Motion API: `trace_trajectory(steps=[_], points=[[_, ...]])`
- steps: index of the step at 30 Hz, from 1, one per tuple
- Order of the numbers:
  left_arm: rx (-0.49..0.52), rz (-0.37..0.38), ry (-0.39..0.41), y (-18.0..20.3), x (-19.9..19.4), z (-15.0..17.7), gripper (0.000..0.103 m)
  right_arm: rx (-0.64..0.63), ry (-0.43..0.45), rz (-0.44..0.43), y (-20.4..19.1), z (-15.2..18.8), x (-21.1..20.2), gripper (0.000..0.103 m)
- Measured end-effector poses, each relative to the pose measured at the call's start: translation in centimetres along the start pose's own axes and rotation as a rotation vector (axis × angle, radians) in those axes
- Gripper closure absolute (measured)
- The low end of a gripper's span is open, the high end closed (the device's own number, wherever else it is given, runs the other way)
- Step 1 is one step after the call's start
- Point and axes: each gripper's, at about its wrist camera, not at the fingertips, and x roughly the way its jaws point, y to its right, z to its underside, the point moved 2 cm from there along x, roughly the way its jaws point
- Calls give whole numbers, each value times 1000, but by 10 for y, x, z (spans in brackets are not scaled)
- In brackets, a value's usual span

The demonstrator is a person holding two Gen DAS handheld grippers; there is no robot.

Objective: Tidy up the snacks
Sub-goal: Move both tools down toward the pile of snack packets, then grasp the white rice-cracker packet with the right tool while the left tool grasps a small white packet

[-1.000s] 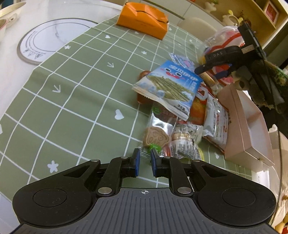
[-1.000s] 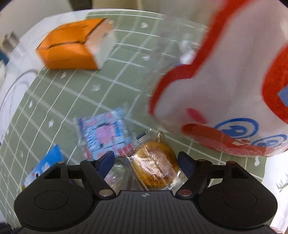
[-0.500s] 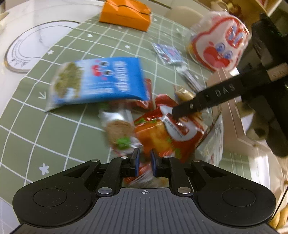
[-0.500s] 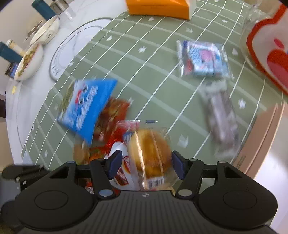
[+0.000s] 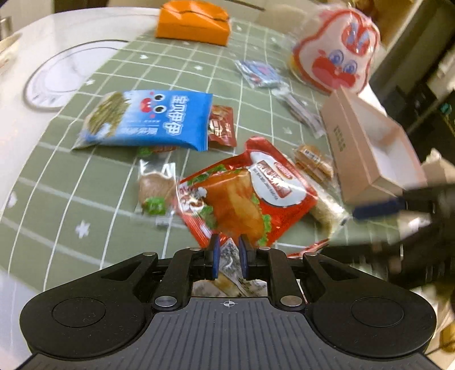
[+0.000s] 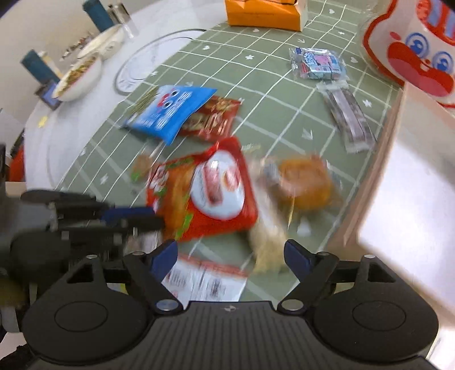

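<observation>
Red-orange foil of the snack pouch (image 5: 247, 196) fills the middle of the left wrist view, its lower edge pinched between the nearly closed fingers of the left gripper (image 5: 227, 252). Long axis running from that pinched edge at bottom centre up and slightly right, white oval label toward the far end, bottom edge toward the camera. Same pouch at centre-left in the right wrist view (image 6: 204, 193), blurred, with the left gripper reaching in from the left edge (image 6: 128, 216).

Right gripper (image 6: 231, 254) spread wide and holding nothing, poised above a white printed packet (image 6: 204, 280) and a pale crumbly bar (image 6: 267, 244).

Sorting judged barely begun. Cardboard box (image 5: 366, 145) at right of the left view looks bare inside as far as visible. Scattered on the green checked cloth (image 5: 85, 176): blue chip bag (image 5: 150, 119) upper left, small red sachet (image 5: 221, 126) beside it, clear-wrapped biscuit (image 5: 155, 189) left of the pouch, round golden cake (image 6: 304, 182), blue-and-white candy pack (image 6: 317, 62), long clear strip (image 6: 348, 113). Large rabbit-face bag (image 5: 335, 48) upper right, orange box (image 5: 193, 21) at top. Nearly everything left to gather.
</observation>
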Motion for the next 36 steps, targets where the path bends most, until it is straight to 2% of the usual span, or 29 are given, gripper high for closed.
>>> trace_trajectory(steps=[3,7,8,9,12,16,21,24,26,28,31,36], points=[[-23,-56,5,0,-10,11,86,2,45,25,-1,30,-2,17],[-77,-60,-11,3,-11,22,85,111,38,-55,4,63,6,17],[-77,-64,-11,6,-13,24,85,136,32,-65,5,68,10,15],[-79,-62,-5,8,-14,26,85,148,60,-65,2,70,11,10],[-71,-86,21,7,-25,29,84,132,56,-76,-15,68,17,9],[-94,-147,-1,-8,-38,34,84,107,82,11,-34,61,27,3],[-170,-121,-58,-20,-35,45,84,108,107,123,-24,63,26,5],[-191,-101,-36,-15,-26,39,84,170,138,172,0,74,13,5],[-165,-74,-14,-3,-18,32,84,208,156,204,19,84,4,5],[-114,-59,0,10,-12,28,84,267,158,175,38,95,0,3],[-33,-12,17,29,-15,27,81,272,185,163,45,102,-4,2],[164,-88,-9,47,-26,40,81,257,190,183,41,103,-1,0]])
